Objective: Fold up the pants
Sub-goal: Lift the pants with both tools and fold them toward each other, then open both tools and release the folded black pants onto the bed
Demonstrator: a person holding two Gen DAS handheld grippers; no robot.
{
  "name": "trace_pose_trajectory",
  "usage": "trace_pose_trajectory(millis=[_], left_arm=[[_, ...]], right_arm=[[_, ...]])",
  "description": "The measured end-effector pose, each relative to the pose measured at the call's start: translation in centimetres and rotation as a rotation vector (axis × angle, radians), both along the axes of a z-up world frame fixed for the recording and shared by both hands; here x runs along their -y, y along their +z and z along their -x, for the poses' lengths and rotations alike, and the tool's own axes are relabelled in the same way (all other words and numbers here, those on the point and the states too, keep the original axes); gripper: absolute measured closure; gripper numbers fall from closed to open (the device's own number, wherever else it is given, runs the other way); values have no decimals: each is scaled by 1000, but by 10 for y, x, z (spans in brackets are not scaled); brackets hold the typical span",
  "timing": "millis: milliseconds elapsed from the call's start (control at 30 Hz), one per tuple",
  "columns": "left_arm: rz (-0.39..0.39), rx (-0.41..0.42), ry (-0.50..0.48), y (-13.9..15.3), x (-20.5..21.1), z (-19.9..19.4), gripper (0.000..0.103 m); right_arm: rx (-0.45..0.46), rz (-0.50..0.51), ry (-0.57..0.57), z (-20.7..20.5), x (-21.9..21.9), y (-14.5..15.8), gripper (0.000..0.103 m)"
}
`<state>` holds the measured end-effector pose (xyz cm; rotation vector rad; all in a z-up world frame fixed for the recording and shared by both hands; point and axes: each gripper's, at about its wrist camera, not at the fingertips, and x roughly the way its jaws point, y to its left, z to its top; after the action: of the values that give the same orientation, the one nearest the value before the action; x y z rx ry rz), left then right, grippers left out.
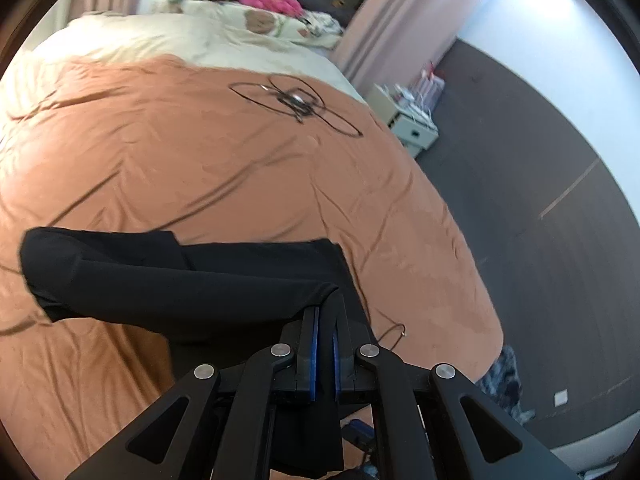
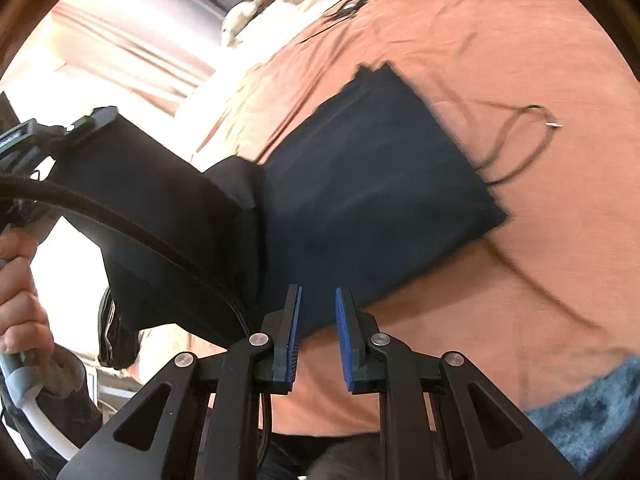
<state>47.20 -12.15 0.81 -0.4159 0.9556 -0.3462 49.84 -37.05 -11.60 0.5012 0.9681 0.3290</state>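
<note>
The black pants [image 1: 168, 280] lie partly folded on the orange bedspread [image 1: 200, 160]. My left gripper [image 1: 325, 312] is shut on a lifted edge of the pants, with cloth between its blue pads. In the right wrist view the pants [image 2: 380, 184] spread flat on the bed at the right, and their left part is raised toward the left gripper [image 2: 76, 128]. My right gripper [image 2: 318, 300] is open and empty, its tips just over the near edge of the pants.
A tangle of black cable [image 1: 296, 104] lies farther up the bed, and a thin cord loop [image 2: 520, 140] lies beside the pants. Pillows and a pink item [image 1: 272, 2] are at the head. The bed's right edge drops to dark floor [image 1: 540, 240].
</note>
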Motion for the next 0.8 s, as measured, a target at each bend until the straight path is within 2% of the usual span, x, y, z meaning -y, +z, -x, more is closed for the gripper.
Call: trace_pose_trajectory(millis=[33,67,133,333,533,800], left_arm=[[-6,-9,-14,-3,8,-3,98],[-14,-18,-30,-7,17,-7,98],[-30,-31,-57,-13,32,-13,98],[-65,-86,-140,-40,79,-28,98],[-106,-133,-214,-70,119,-32,98],[-133,-164,-282,-94,146,-25,98]], right_arm=[[-5,-25,51,3,6,-1,82],[-8,-27,39,5,13,-3,78],[-4,-57,47,9,28,-5,62],[20,-87,-5,33,55,-11,49],[10,-90,-51,44,78,-13,46],[-15,-98,-89,49,100,-18,46]])
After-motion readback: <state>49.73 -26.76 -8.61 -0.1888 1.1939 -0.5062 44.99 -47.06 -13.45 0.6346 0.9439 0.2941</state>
